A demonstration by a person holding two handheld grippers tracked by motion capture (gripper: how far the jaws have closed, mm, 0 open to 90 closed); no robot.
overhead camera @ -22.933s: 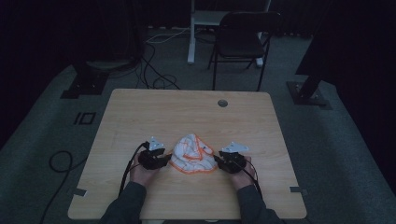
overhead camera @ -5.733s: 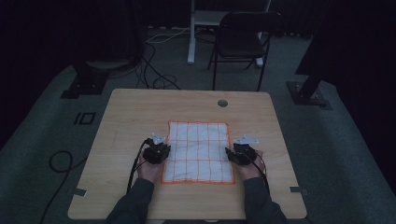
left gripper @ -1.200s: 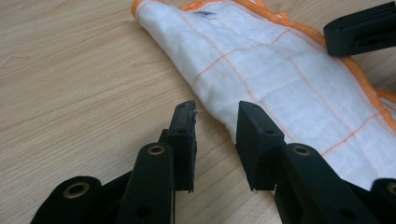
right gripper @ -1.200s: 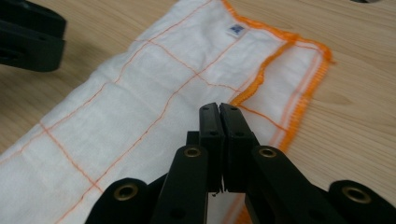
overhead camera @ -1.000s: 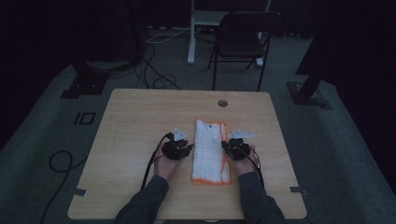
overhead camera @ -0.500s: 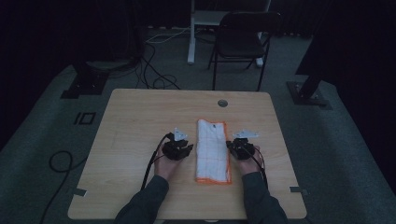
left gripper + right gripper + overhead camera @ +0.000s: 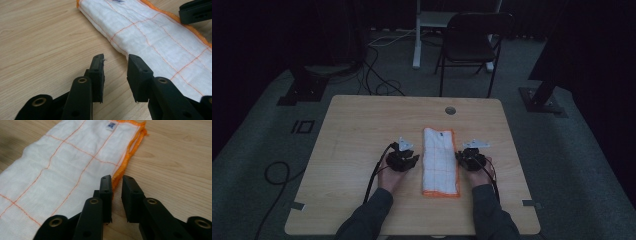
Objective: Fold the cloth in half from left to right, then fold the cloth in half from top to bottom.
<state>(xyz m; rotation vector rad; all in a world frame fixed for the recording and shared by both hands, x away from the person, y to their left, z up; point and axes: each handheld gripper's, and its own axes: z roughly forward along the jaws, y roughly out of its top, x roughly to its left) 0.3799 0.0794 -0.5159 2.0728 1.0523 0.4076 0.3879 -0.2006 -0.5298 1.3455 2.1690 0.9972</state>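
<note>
A white cloth point(image 7: 440, 161) with orange edging lies folded into a long strip in the middle of a wooden table point(image 7: 357, 125). The left gripper point(image 7: 115, 72) sits just beside the folded edge, jaws about half open and empty. The right gripper point(image 7: 117, 191) sits at the orange-edged side; its jaws have just been opening, a narrow gap now, nothing between them. For the next fold, each gripper should pinch all layers at one end together, keeping the edges lined up.

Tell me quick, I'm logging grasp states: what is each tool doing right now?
Left tool: open, holding nothing, beside the folded cloth.
Right tool: jaws have just been opening, a gap between them, nothing gripped, at the cloth's orange edge.
</note>
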